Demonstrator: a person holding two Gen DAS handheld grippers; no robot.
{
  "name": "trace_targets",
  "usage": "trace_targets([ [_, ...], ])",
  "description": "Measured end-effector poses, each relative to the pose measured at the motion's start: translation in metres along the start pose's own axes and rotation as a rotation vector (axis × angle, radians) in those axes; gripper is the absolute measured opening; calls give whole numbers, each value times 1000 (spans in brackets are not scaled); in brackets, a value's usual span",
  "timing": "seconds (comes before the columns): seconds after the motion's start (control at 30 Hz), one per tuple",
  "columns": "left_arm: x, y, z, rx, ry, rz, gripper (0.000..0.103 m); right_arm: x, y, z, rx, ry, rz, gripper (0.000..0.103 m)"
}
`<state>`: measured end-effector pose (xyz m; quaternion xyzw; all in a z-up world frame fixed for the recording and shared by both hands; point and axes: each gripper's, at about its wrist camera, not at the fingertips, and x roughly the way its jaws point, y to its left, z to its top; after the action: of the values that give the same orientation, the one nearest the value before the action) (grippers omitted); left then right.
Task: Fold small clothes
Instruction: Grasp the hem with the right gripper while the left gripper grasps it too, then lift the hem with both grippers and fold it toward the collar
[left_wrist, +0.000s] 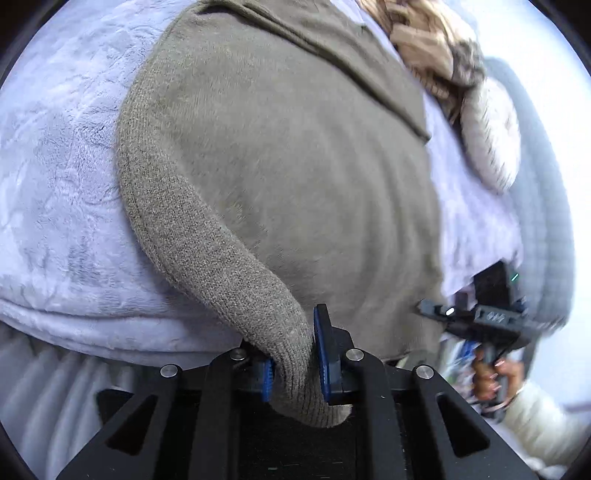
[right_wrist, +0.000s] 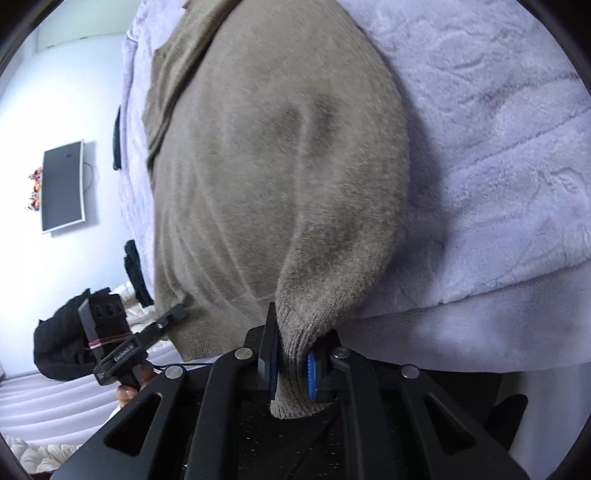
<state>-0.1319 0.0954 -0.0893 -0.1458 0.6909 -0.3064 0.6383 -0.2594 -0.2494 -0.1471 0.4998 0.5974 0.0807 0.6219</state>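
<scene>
Left tool (left_wrist: 295, 363) clamped, right tool (right_wrist: 291, 363) clamped, both angled downward

The only lettering is a small pale word on the left gripper (right_wrist: 125, 352), at near left in the right wrist view; it is too blurred to read.
</scene>
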Motion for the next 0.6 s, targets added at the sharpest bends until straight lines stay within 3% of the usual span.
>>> trace_targets([
  [0.17,-15,-10,20,-50,-62,-99,20,-14,18,12,8,-53,140,11],
  [0.3,-27,-26,47,-28,-121,-136,20,-28,37,32,5,-97,239,11],
  [0.6,-58,-48,141,-21,-289,-187,20,-65,103,105,-87,-208,372,11],
])
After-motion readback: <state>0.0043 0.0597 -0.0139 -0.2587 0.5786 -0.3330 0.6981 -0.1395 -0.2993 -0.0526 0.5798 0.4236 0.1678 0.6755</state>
